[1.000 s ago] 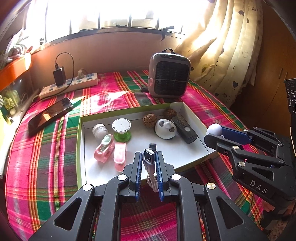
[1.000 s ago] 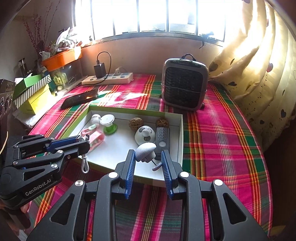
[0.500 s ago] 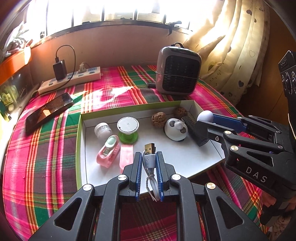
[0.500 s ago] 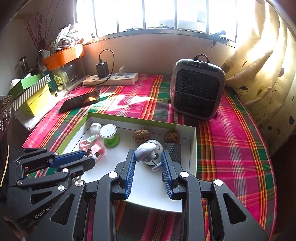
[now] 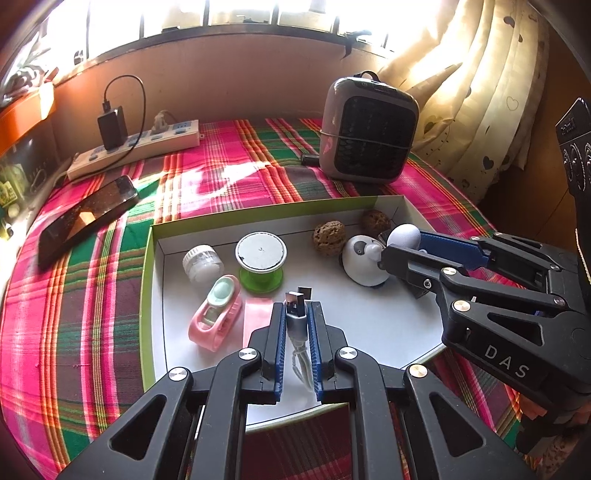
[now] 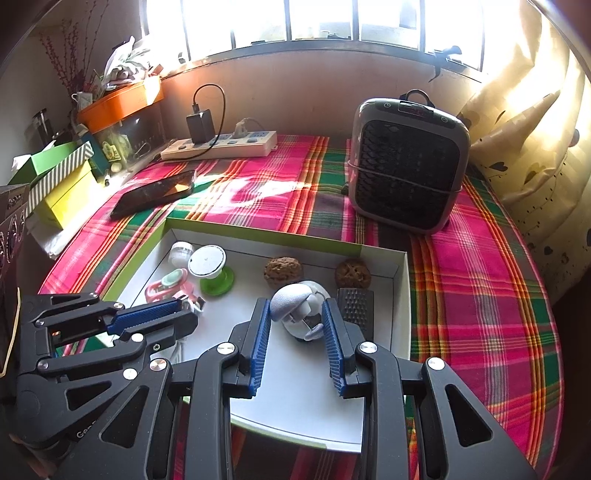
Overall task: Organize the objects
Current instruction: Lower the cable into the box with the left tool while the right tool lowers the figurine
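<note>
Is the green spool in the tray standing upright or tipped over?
Upright. The spool stands on its green base on the tray floor, its round white top facing up, in both views.

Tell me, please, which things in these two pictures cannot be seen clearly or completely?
- USB cable: its lower end is hidden behind the left gripper, left wrist view.
- Black remote: partly covered by the right gripper, right wrist view.
- Window: overexposed, nothing outside visible, both views.

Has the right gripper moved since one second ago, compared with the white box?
Yes. The right gripper, holding a small grey mushroom-shaped thing, advanced over the white box.
</note>
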`<action>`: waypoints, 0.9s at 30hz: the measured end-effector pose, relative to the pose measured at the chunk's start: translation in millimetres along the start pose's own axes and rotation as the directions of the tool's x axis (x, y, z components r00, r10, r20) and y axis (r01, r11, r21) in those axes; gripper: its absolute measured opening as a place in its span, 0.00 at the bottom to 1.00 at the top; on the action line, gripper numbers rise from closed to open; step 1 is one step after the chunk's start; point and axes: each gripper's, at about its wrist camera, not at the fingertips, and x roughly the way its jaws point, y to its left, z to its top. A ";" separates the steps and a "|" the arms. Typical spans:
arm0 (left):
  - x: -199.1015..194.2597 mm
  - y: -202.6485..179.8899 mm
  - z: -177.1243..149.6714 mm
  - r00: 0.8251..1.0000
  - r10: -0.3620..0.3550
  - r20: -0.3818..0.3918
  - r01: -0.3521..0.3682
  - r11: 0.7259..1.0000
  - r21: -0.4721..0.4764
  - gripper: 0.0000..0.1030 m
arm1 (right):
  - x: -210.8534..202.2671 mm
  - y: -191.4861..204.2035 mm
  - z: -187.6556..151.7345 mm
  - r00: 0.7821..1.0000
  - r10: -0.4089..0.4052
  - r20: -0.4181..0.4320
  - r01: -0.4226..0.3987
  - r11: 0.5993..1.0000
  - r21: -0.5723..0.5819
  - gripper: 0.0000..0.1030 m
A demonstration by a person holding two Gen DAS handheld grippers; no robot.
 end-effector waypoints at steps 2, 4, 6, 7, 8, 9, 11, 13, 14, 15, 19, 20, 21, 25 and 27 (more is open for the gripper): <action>1.2 -0.2 1.6 1.000 -0.002 0.000 0.002 1.000 0.004 0.10 | 1.3 -0.1 0.8 1.000 0.003 -0.001 -0.003 1.000 0.001 0.29; 3.4 0.1 3.2 1.000 0.004 -0.002 -0.004 1.000 0.009 0.10 | 2.5 0.2 1.6 1.000 0.004 -0.003 -0.004 1.000 -0.001 0.29; 6.3 2.0 4.3 1.000 0.003 -0.010 -0.003 1.000 0.004 0.10 | 4.8 0.7 2.8 1.000 0.005 -0.007 -0.005 1.000 -0.002 0.29; 7.6 2.9 4.4 1.000 0.006 -0.013 -0.006 1.000 0.002 0.10 | 5.9 1.0 3.1 1.000 0.007 -0.009 -0.007 1.000 -0.004 0.29; 8.3 3.8 4.6 1.000 0.010 -0.015 -0.010 1.000 0.000 0.10 | 7.3 1.4 3.6 1.000 0.010 -0.011 -0.010 1.000 -0.006 0.29; 8.7 4.6 4.6 1.000 0.013 -0.014 -0.013 1.000 0.000 0.10 | 8.9 1.9 4.1 1.000 0.014 -0.014 -0.014 1.000 -0.007 0.29; 9.3 5.8 4.5 1.000 0.018 -0.016 -0.018 1.000 -0.003 0.10 | 12.5 2.7 5.0 1.000 0.019 -0.022 -0.020 1.000 -0.008 0.29; 10.4 7.6 4.4 1.000 0.023 -0.017 -0.023 1.000 -0.004 0.10 | 15.6 4.3 5.9 0.999 0.025 -0.028 -0.026 1.000 -0.012 0.29; 11.2 8.6 4.6 0.999 0.026 -0.019 -0.026 1.000 -0.007 0.10 | 17.4 5.1 6.6 0.999 0.031 -0.031 -0.032 0.999 -0.013 0.29; 11.8 9.8 4.9 1.000 0.024 -0.017 -0.024 1.000 -0.010 0.10 | 19.6 6.0 7.3 0.999 0.035 -0.035 -0.036 0.999 -0.015 0.29; 12.3 10.6 5.6 0.999 0.029 -0.015 -0.029 1.000 -0.004 0.10 | 25.2 9.9 9.5 0.998 0.041 -0.039 -0.042 0.998 -0.037 0.29; 12.1 10.9 5.5 1.000 0.028 -0.015 -0.028 1.000 -0.005 0.10 | 25.9 11.3 10.0 0.998 0.042 -0.042 -0.044 0.998 -0.044 0.29; 12.3 10.9 5.5 1.000 0.028 -0.015 -0.028 1.000 -0.004 0.10 | 26.6 12.6 9.9 0.998 0.043 -0.043 -0.045 0.998 -0.051 0.29; 12.2 10.8 5.0 1.000 0.025 -0.014 -0.025 1.000 -0.006 0.10 | 28.0 17.0 8.5 0.997 0.056 -0.049 -0.059 0.996 -0.067 0.29; 11.8 10.6 4.9 0.999 0.032 -0.014 -0.032 0.999 0.000 0.10 | 30.0 18.0 8.1 0.997 0.052 -0.054 -0.056 0.995 -0.078 0.29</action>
